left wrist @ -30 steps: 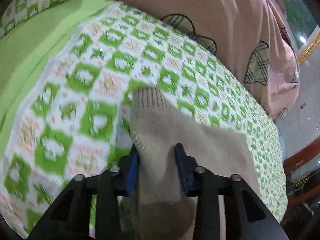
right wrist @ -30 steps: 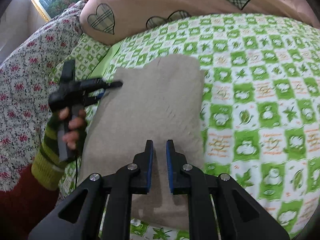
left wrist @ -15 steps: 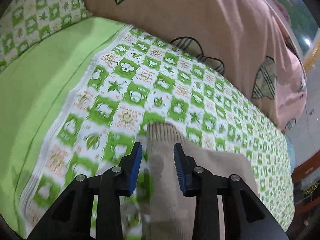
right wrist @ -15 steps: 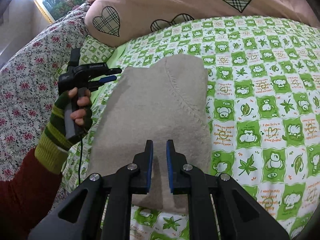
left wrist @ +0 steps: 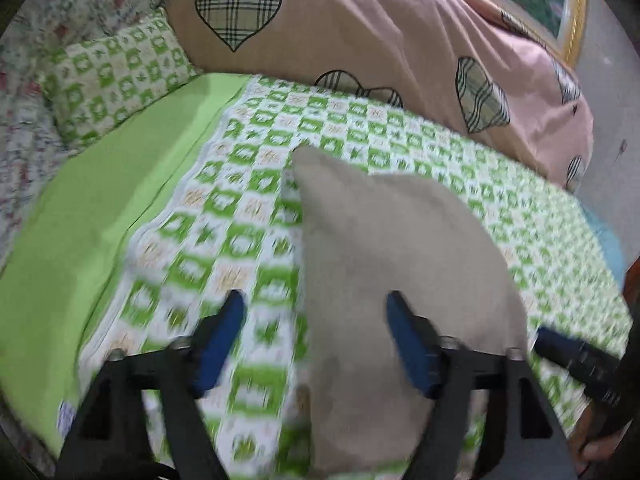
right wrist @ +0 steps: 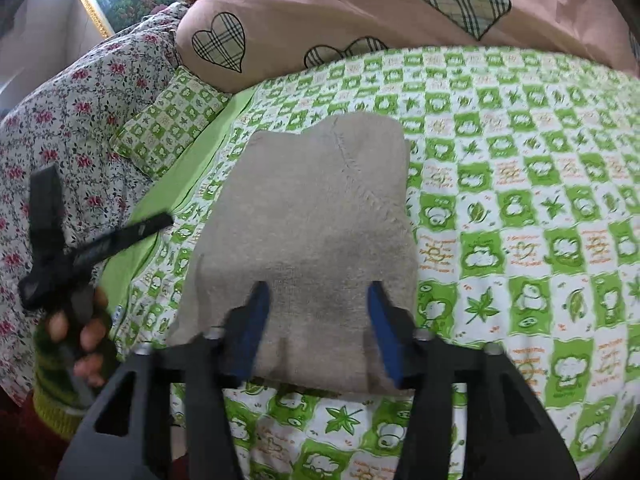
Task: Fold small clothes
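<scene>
A small beige knitted garment lies folded flat on the green-and-white checked bed sheet. My right gripper is open and empty, its jaws spread over the garment's near edge. My left gripper is open and empty, held above the garment's left edge. The left gripper also shows in the right wrist view, held off to the left of the garment, clear of it. The tip of the right gripper shows at the right edge of the left wrist view.
A pink duvet with plaid hearts is piled along the far side of the bed. A checked pillow and a floral quilt lie to the left. A plain green sheet strip runs beside the checked sheet.
Both grippers have opened wide and let go of the garment. The left gripper has pulled back and away to the left. The garment now lies flat.
</scene>
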Demonstrator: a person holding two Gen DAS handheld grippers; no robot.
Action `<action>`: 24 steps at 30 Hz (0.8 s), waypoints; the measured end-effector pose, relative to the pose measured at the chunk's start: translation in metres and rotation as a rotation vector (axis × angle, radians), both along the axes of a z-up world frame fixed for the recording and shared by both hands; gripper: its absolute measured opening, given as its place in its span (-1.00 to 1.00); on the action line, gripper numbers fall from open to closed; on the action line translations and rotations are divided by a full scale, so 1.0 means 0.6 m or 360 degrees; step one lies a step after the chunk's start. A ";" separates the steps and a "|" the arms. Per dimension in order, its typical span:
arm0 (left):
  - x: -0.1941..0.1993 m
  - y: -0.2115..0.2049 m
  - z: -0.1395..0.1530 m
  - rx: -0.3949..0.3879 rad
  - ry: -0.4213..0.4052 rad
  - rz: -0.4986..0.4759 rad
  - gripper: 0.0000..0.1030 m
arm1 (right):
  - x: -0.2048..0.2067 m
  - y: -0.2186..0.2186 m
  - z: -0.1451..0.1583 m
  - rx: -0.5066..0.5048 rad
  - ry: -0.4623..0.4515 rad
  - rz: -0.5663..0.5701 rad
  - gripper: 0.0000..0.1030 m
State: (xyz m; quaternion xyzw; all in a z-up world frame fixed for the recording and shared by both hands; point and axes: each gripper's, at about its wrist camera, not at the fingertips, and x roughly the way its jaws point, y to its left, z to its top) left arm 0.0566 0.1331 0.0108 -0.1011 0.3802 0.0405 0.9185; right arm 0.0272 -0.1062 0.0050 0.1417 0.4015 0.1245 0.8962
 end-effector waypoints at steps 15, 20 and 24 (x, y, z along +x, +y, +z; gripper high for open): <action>-0.169 -0.028 -0.059 0.0173 0.0179 0.0036 0.65 | -0.087 0.015 -0.013 -0.0229 -0.0009 0.0076 0.42; -0.186 -0.041 -0.054 0.0263 0.0183 0.0038 0.65 | -0.134 0.015 -0.017 -0.0257 -0.0066 0.0115 0.56; -0.181 -0.059 -0.048 0.0320 0.0158 0.0010 0.65 | -0.145 0.016 -0.020 -0.0278 -0.0075 0.0133 0.63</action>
